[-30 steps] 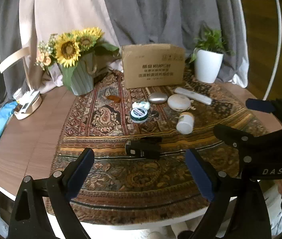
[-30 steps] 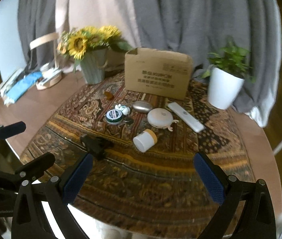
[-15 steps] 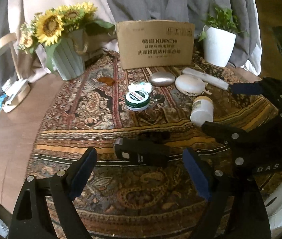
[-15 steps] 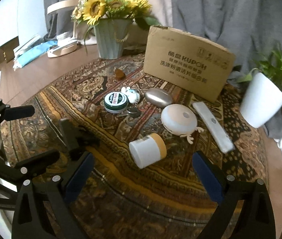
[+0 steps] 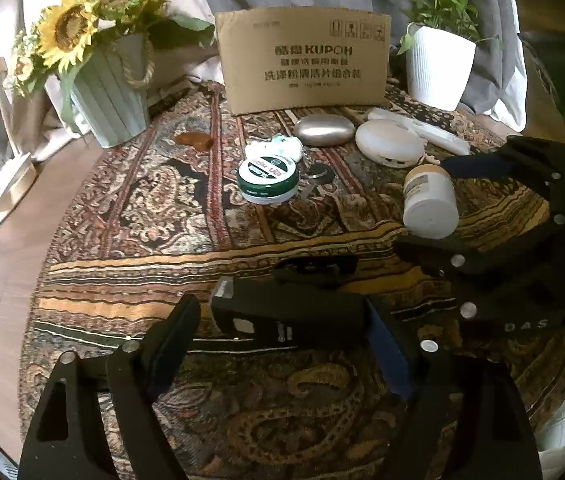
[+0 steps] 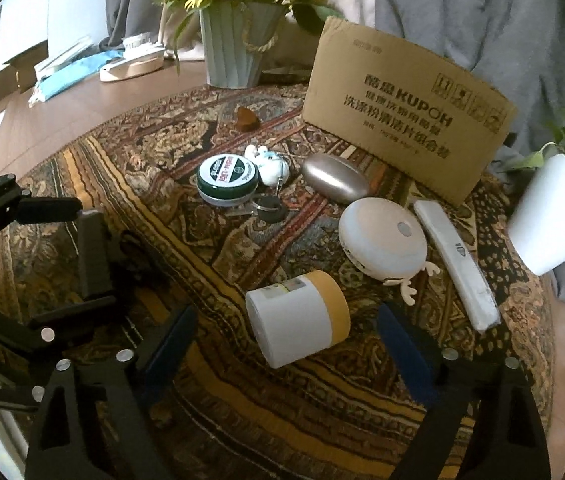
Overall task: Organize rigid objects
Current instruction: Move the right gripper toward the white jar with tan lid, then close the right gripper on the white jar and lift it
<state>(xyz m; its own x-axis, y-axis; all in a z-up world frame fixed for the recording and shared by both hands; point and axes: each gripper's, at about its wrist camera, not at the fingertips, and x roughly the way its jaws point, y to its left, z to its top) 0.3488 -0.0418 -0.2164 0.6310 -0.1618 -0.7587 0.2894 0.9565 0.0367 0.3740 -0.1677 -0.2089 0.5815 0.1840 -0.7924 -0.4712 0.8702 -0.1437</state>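
A black boxy device (image 5: 290,314) lies on the patterned rug, right between the fingers of my open left gripper (image 5: 278,344); it also shows in the right wrist view (image 6: 92,252). A white jar with a tan lid (image 6: 298,324) lies on its side just ahead of my open right gripper (image 6: 286,360); it shows in the left wrist view (image 5: 428,200) too. Further back lie a green round tin (image 6: 227,178), a silver oval case (image 6: 334,182), a white round gadget (image 6: 382,238), a white remote (image 6: 456,266), keys with a white charm (image 6: 270,200) and a small amber piece (image 6: 247,119).
A cardboard box (image 5: 302,64) stands at the back of the rug. A sunflower vase (image 5: 110,88) is at the back left and a white plant pot (image 5: 438,68) at the back right. The wooden table (image 5: 6,240) shows left of the rug.
Both grippers have moved forward and down towards the rug. The black device now sits between the left fingers, and the white jar is close before the right gripper.
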